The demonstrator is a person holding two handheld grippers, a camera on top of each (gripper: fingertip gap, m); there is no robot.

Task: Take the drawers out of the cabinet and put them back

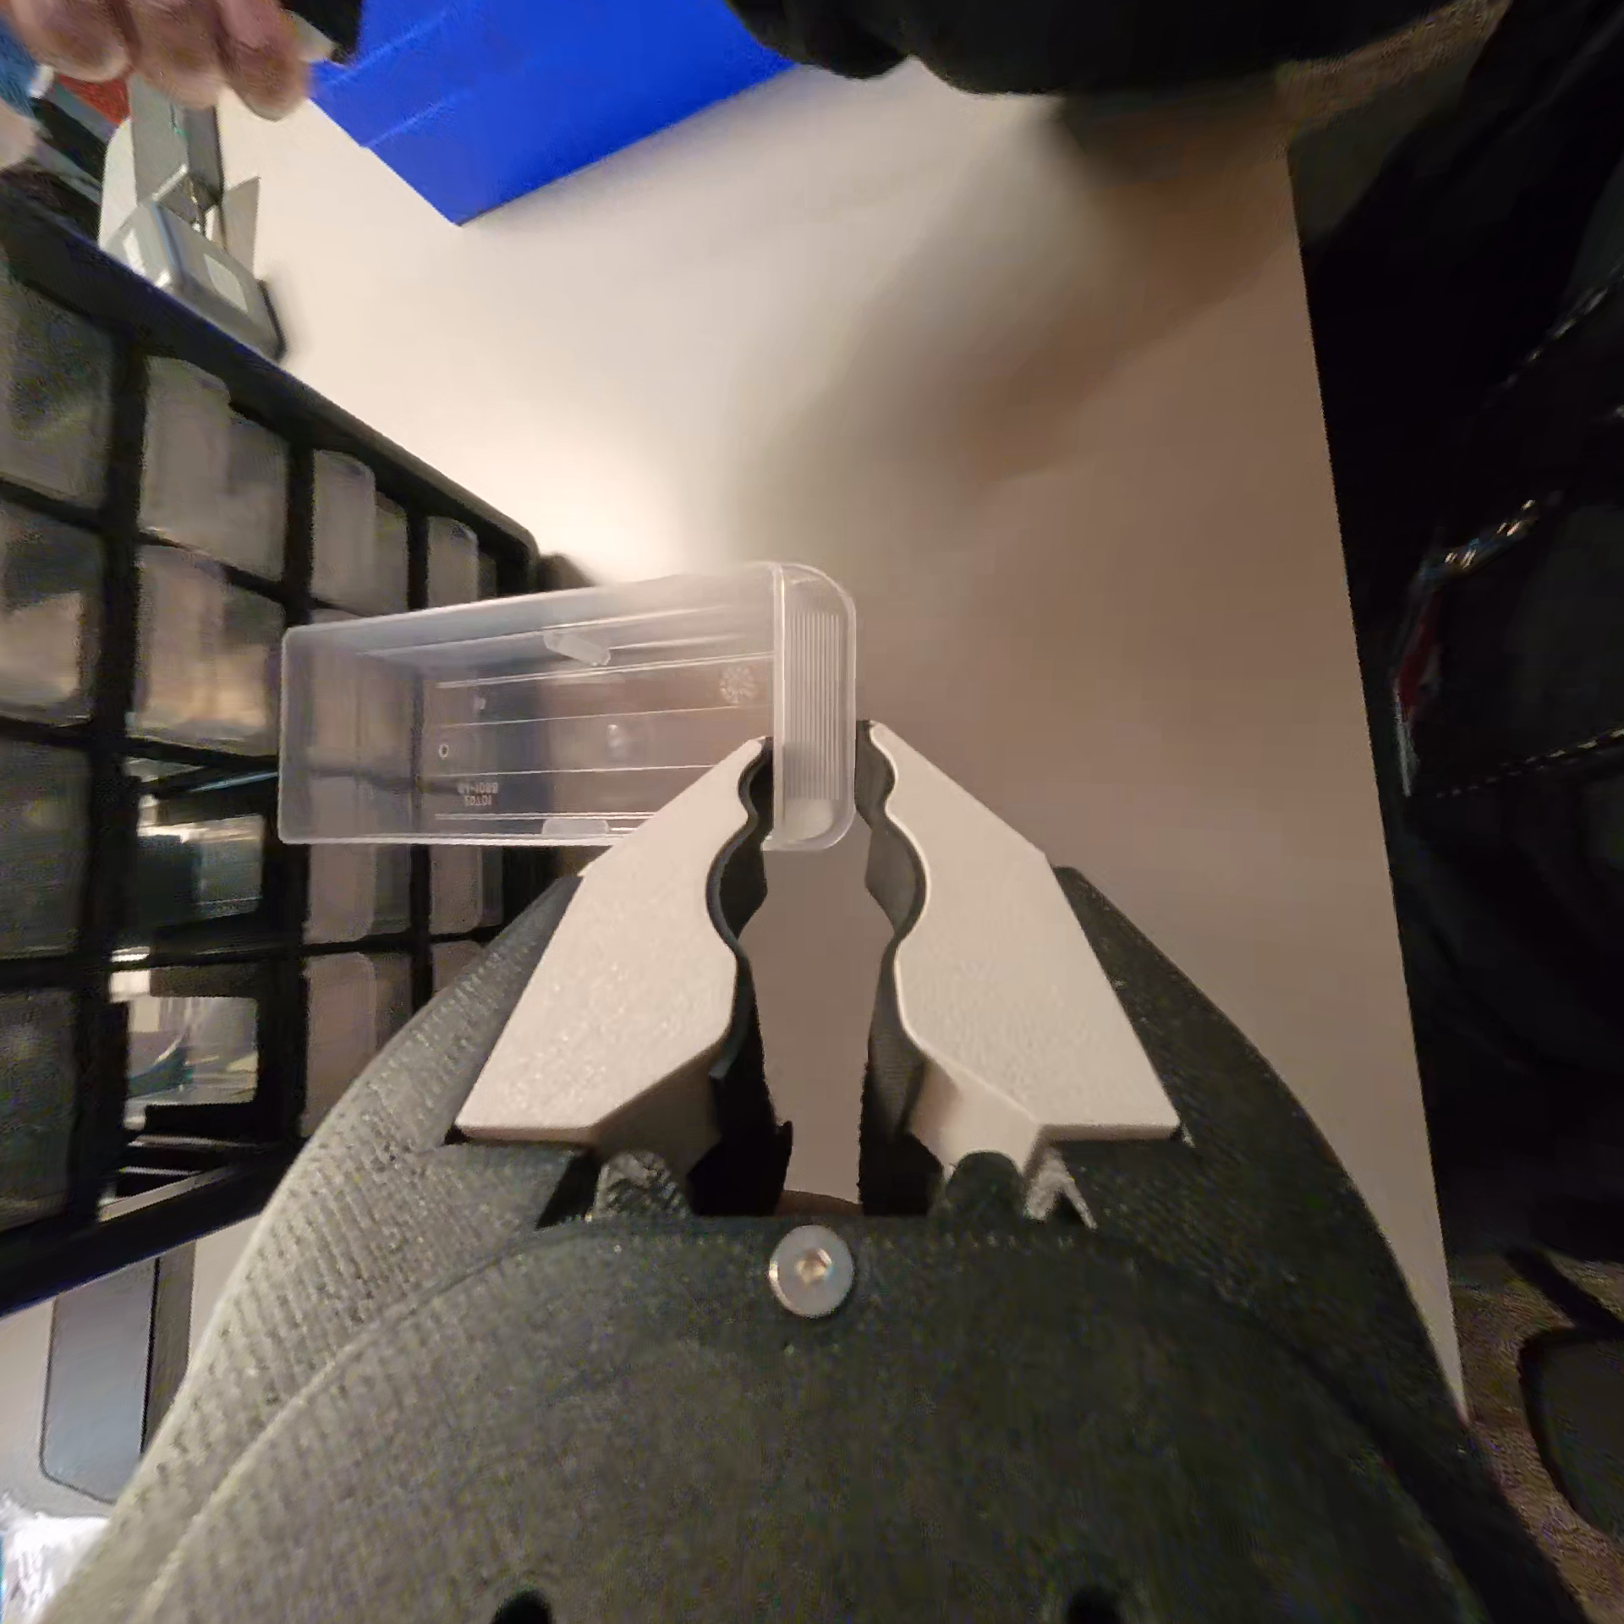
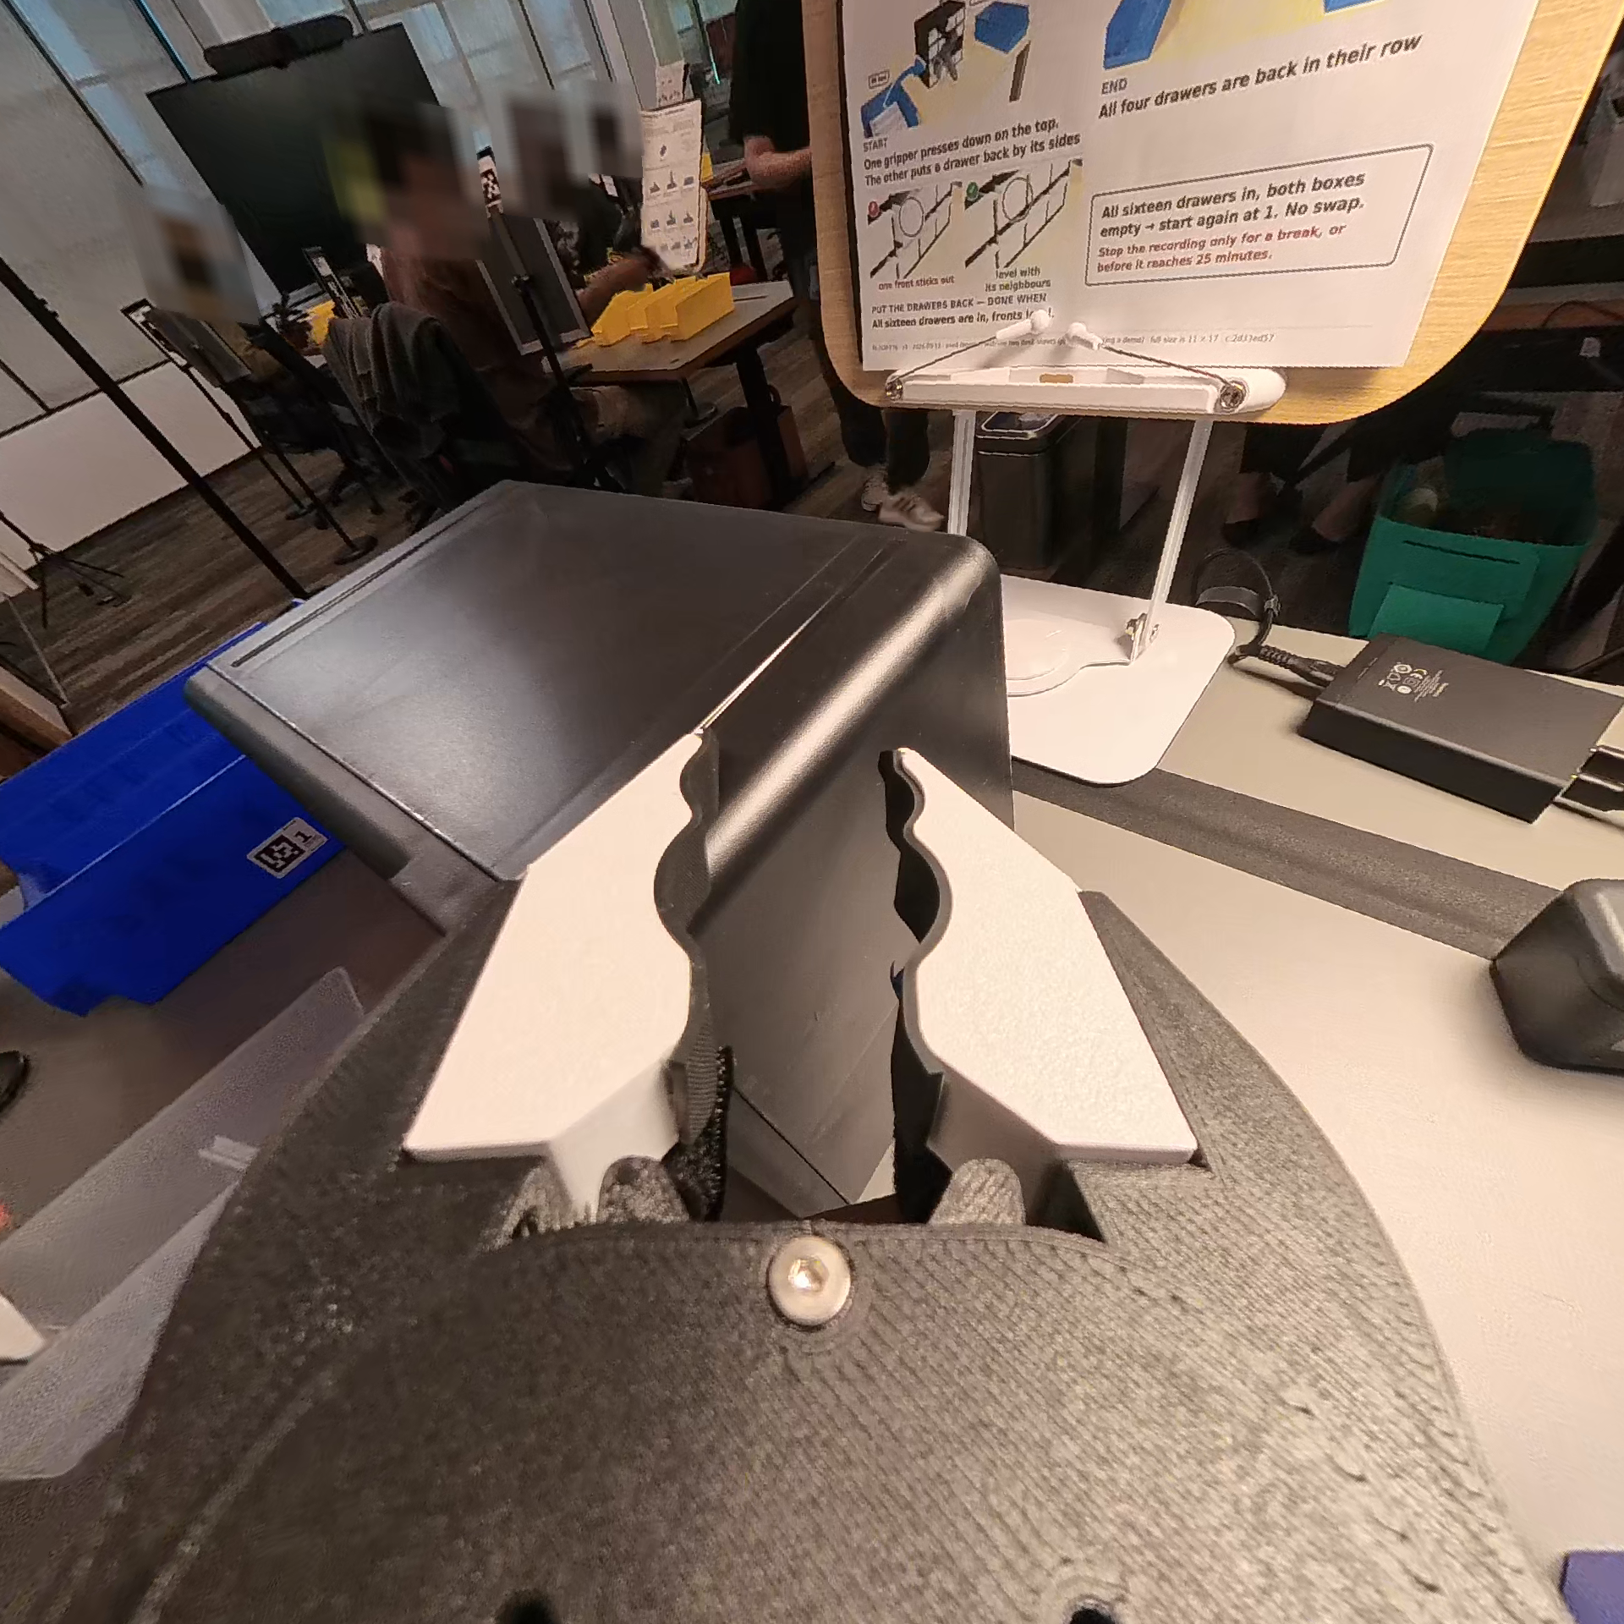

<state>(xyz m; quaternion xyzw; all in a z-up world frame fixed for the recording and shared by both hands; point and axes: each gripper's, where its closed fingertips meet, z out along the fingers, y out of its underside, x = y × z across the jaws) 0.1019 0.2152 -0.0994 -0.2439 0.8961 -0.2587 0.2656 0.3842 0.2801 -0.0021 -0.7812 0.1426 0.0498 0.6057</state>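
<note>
Ahead of my claw a paper sheet (image 2: pixel 1142 176) leans on a white stand (image 2: pixel 1107 677). To the right on the table (image 2: pixel 1318 1011) lies a black power brick (image 2: pixel 1459 729); a blue bin (image 2: pixel 114 888) sits left, a green bag (image 2: pixel 1476 545) beyond.

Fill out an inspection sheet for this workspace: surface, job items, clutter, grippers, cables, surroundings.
Surface: pale table top, bare in the middle.
Job's things: black drawer cabinet with clear drawers in its grid; one clear drawer is out, empty; blue bin beside the cabinet.
Clutter: black box and a dark device on the table; white stand bearing an instruction sheet.
Grippers: left gripper is closed on the clear drawer's ribbed front tab; right gripper is open over the cabinet's black top, gripping nothing.
Cables: one black cable running to the black box.
Surroundings: office room with people at desks, yellow bins, a green bin.
</note>
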